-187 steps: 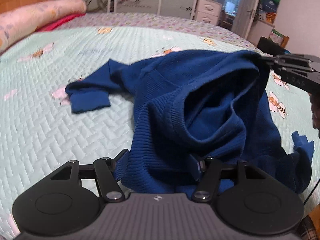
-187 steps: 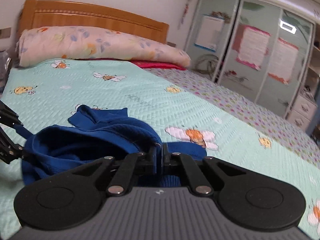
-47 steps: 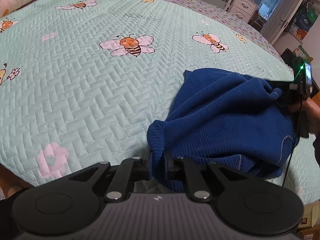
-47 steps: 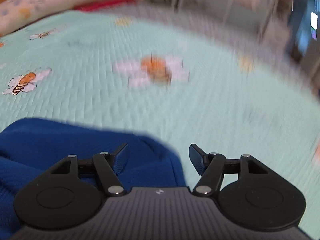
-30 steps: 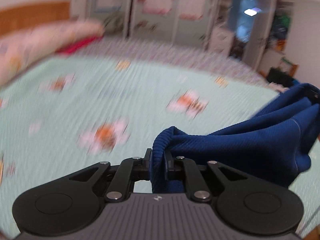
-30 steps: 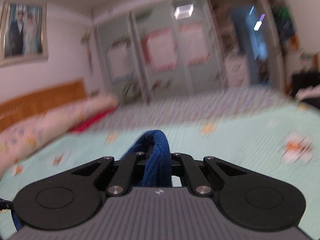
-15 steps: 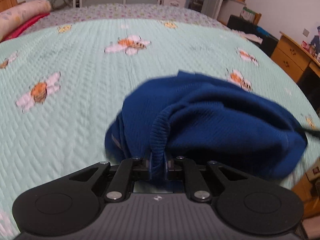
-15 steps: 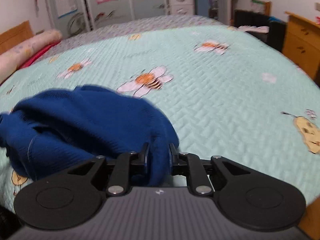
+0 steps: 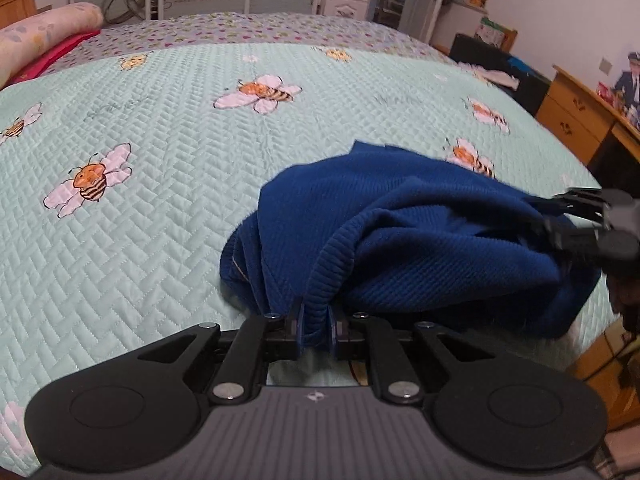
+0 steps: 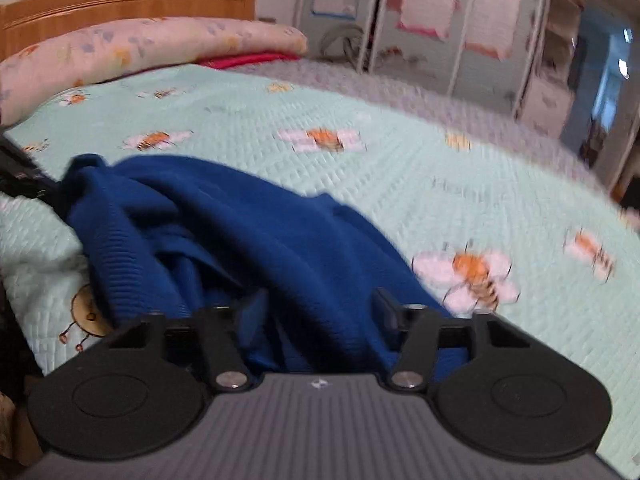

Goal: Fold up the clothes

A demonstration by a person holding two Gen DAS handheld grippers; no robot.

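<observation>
Down onto the bed [image 9: 160,168] has come the blue sweater [image 9: 420,232], which hung in the air between the two claws a second ago. It now lies bunched in a heap near the bed's near edge, toward its right-hand corner as the left wrist sees it.

The left claw [image 9: 316,328] is pressed together on the sweater's ribbed hem, which stands up in a fold between its pads.

The right claw [image 10: 320,300], pinched on the knit half a second ago, now stands spread wide. Cloth lies between its fingers [image 10: 386,304], and the pads seem to be off it, though this view is blurred.

At the head of the bed a long flowered pillow roll [image 10: 140,48] lies along the wooden headboard [image 10: 120,0].
</observation>
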